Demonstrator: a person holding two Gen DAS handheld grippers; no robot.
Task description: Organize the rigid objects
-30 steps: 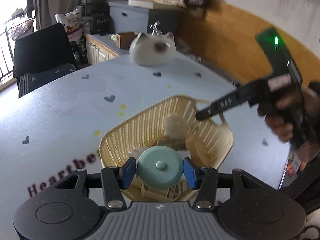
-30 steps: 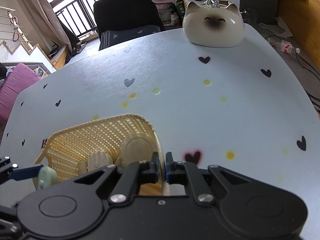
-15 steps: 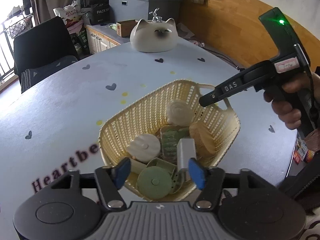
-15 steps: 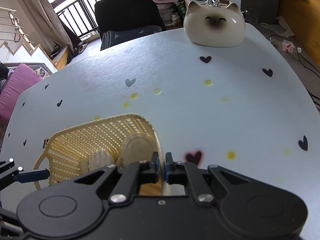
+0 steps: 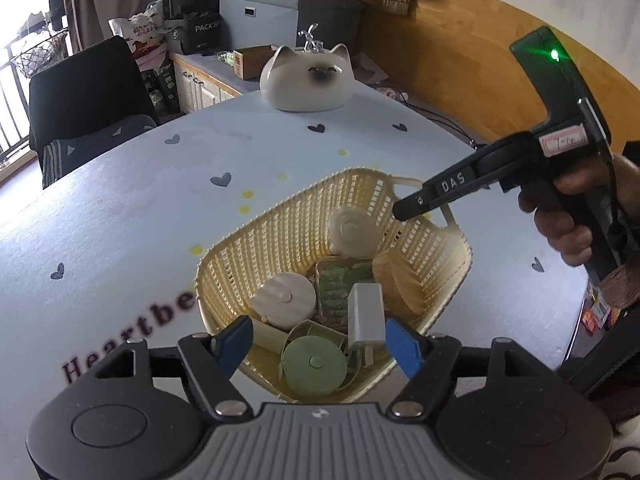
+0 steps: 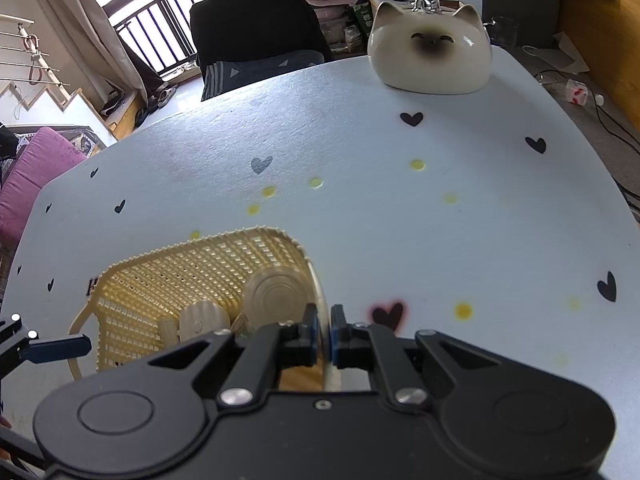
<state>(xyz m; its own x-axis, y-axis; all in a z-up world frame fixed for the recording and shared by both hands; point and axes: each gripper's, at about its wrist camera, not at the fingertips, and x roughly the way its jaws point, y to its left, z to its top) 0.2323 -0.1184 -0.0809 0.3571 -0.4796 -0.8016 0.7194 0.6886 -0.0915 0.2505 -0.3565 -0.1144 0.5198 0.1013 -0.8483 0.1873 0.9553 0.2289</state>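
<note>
Basket (image 5: 280,236) sits near tabletop's near edge, holding green round case (image 5: 314,364), white round case (image 5: 286,298), white block (image 5: 365,316), more. Your left gripper (image 5: 320,342) hovers above, jaws opening, nothing between them. Your right gripper (image 6: 323,334) pinches basket rim. Tabletop otherwise bare except cat figurine (image 5: 306,78); sorting appears nearly done.

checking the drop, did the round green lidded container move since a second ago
Yes. The round green lidded container was between the left gripper's blue pads above the basket rim; now it lies in the cream woven plastic basket, jaws opening, nothing between them.
</note>
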